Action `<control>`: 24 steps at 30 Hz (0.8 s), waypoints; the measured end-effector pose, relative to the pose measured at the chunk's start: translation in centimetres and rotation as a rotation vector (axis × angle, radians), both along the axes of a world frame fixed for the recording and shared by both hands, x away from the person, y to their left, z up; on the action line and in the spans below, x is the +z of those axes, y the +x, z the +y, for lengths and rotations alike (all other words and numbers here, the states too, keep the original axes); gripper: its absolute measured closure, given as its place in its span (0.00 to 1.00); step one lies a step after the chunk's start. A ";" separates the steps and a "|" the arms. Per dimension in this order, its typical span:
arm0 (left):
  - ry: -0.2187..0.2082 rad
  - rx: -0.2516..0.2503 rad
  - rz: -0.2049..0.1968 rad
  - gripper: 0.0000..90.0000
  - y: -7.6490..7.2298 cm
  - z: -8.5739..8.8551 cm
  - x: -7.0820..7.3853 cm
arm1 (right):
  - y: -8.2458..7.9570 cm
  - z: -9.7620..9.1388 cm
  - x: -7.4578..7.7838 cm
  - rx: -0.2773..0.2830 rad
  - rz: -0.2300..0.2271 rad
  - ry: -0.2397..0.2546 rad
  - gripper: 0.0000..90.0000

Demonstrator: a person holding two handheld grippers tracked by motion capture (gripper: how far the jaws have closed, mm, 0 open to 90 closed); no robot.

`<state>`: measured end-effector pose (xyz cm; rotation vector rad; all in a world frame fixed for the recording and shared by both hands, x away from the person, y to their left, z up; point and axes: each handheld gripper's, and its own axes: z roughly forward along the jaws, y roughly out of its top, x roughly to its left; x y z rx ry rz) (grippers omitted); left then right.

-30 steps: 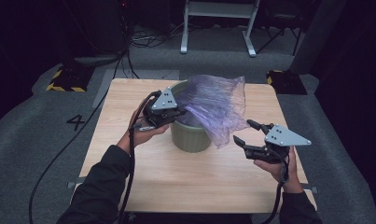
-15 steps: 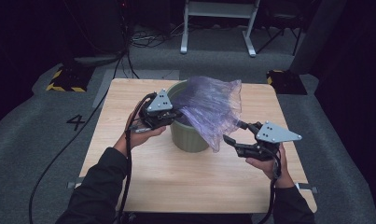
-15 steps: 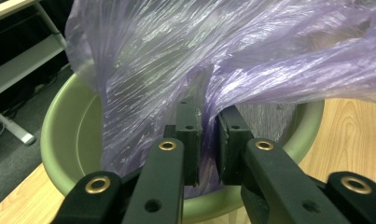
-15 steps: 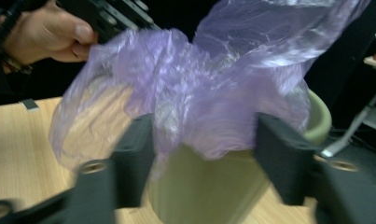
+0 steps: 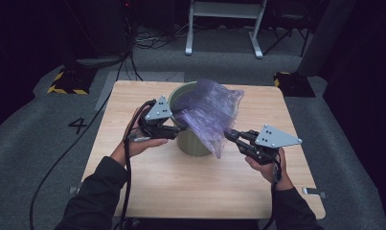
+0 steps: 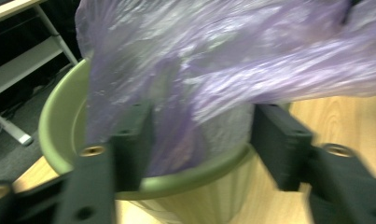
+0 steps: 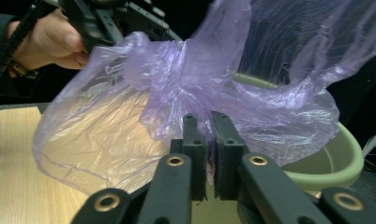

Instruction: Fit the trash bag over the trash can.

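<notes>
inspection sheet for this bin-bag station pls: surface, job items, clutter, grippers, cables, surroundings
Surface: wooden table, bare around the bin.
Job's things: green bin upright mid-table; purple bag draped over its rim, spilling toward the right.
Clutter: nothing seen.
Grippers: left gripper at the near rim, jaws just opened, bag between them unpinched; right gripper just closed, pinching the bag's edge.
Cables: black cable trails off the table's left.
Surroundings: grey carpet, white stand behind, striped floor blocks.

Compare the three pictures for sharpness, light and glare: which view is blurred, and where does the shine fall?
High view: table lit, surroundings dark, fairly sharp. Left gripper view: blurred throughout, bag and bin rim smeared, pale glare on the plastic. Right gripper view: sharpest, bag wrinkles crisp around the right gripper, background black.
</notes>
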<state>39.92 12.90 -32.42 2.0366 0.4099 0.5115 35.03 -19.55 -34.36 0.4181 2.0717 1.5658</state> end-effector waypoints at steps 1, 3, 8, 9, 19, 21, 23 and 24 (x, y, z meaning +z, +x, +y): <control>-0.004 -0.008 0.001 0.35 -0.3 0.0 0.1 | -0.1 0.1 0.0 -0.002 0.000 -0.004 0.97; -0.019 -0.041 0.003 0.27 -1.0 -0.2 0.2 | -0.2 0.4 0.0 -0.010 -0.005 -0.012 0.97; -0.030 -0.085 -0.018 0.17 -2.6 -1.4 0.2 | -0.5 1.1 0.1 0.001 -0.018 -0.037 0.97; -0.036 -0.097 -0.022 0.17 -2.8 -1.7 0.1 | -0.5 1.3 0.1 -0.001 -0.017 -0.042 0.97; 0.121 -0.056 -0.134 0.75 -3.9 -3.1 -0.1 | -0.9 1.0 0.2 -0.036 -0.028 -0.035 0.97; 0.116 -0.049 -0.120 0.82 -3.5 -2.7 -0.2 | -1.0 0.8 0.3 -0.042 -0.033 -0.030 0.97; 0.117 -0.022 -0.112 0.83 -3.0 -2.2 -0.3 | -1.1 0.5 0.4 -0.048 -0.035 -0.021 0.97; 0.109 -0.013 -0.101 0.82 -2.7 -1.9 -0.3 | -1.1 0.4 0.4 -0.050 -0.040 -0.018 0.97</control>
